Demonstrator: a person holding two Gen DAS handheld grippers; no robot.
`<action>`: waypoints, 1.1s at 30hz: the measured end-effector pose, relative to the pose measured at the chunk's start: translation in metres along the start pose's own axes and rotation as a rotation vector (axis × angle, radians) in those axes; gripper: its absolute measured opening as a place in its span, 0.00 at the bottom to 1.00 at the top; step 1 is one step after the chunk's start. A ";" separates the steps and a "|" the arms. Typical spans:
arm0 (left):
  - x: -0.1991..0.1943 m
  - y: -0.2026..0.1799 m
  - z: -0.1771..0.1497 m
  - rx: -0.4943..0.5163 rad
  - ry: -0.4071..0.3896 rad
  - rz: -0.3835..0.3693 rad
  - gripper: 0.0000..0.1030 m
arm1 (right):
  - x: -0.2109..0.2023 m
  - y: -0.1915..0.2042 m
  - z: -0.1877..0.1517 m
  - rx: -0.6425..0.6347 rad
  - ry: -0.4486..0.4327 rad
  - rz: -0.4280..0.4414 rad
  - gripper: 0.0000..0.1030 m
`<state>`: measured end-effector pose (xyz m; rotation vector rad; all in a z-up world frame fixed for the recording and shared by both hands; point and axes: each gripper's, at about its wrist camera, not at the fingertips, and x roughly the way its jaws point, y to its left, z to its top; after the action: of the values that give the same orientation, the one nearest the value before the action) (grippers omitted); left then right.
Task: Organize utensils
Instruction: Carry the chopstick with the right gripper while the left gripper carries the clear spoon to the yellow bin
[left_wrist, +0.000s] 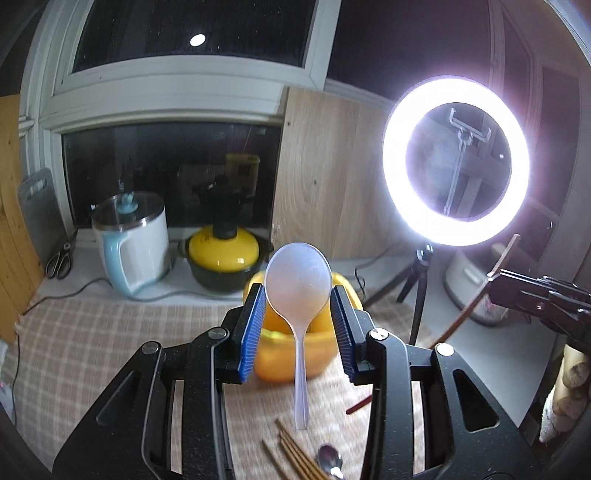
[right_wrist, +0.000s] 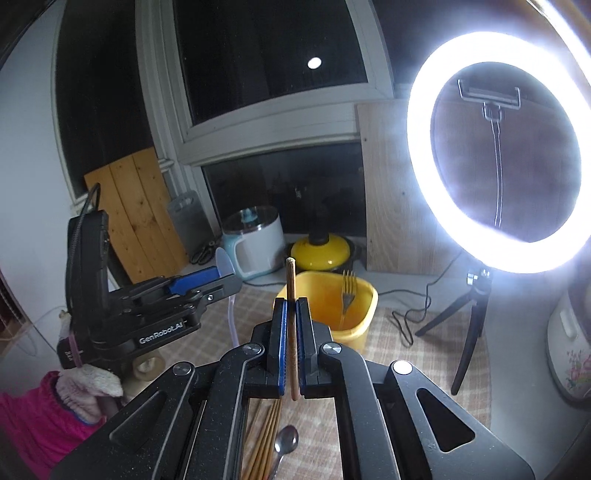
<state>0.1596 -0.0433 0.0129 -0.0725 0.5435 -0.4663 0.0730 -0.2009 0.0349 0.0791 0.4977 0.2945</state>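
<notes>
We count one translucent white plastic spoon (left_wrist: 297, 288), one yellow plastic bin (right_wrist: 356, 325), one metal fork (right_wrist: 348, 295), one metal teaspoon (right_wrist: 286, 445), and one wooden chopstick (right_wrist: 291, 332) upright between our right fingers.

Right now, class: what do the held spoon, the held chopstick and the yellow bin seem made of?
Spoon: frosted translucent plastic, probably; the bin shows through its handle.
Chopstick: likely bamboo or wood; tan, matte, grainy end.
Yellow bin: glossy plastic, seemingly; smooth moulded walls.

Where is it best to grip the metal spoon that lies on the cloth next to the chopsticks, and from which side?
Probably the thin handle, from above: the metal spoon lies flat beside the loose chopsticks, and its rounded bowl would slip. Both grippers are already full.
</notes>
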 end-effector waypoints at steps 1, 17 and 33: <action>0.001 0.001 0.005 -0.001 -0.007 -0.001 0.35 | -0.001 -0.001 0.004 0.000 -0.008 0.000 0.03; 0.064 0.019 0.053 -0.042 -0.023 0.014 0.35 | 0.007 -0.017 0.065 -0.008 -0.112 -0.059 0.03; 0.120 0.032 0.034 -0.051 0.061 0.038 0.35 | 0.083 -0.033 0.051 -0.009 0.018 -0.117 0.03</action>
<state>0.2808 -0.0705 -0.0220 -0.0966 0.6161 -0.4183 0.1759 -0.2077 0.0368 0.0381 0.5163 0.1834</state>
